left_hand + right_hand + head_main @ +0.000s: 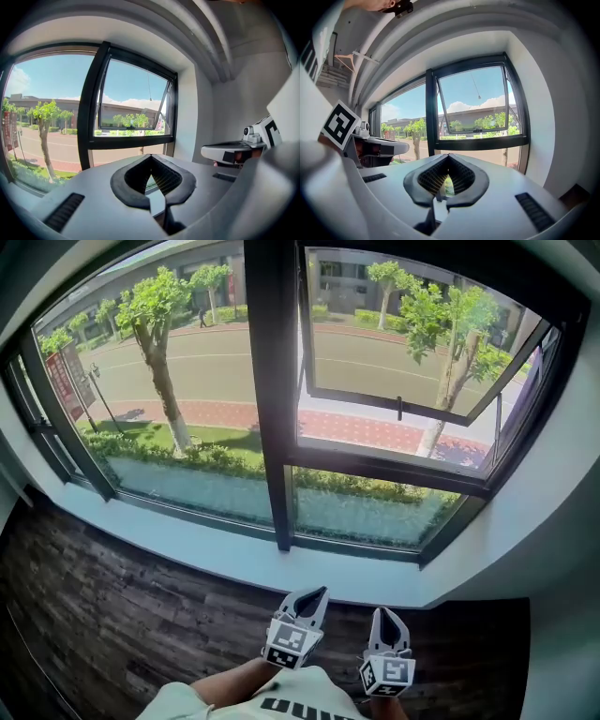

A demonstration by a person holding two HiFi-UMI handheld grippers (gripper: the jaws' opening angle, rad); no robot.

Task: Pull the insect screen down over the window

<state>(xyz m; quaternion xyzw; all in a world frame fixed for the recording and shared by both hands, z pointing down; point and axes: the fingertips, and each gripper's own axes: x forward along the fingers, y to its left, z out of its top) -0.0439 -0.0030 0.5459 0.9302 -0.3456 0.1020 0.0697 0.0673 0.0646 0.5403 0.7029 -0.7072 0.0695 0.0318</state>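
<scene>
The dark-framed window (272, 409) fills the head view, and its right-hand upper sash (398, 407) is tilted open outward. No insect screen shows over the glass in any view. A thin cord (476, 90) hangs in the open pane and is seen too in the left gripper view as a fine cord (149, 89). My left gripper (317, 592) and right gripper (383, 613) are side by side, low and short of the sill, pointing at the window. Both are shut with nothing between the pads, as the left gripper (151, 157) and right gripper (448, 156) show close up.
A white sill (234, 559) runs under the window, with dark wood flooring (112, 615) before it. A white wall (562, 521) closes the right side. A hanger (347, 58) hangs from a rail up left. The person's clothing (281, 701) shows at the bottom edge.
</scene>
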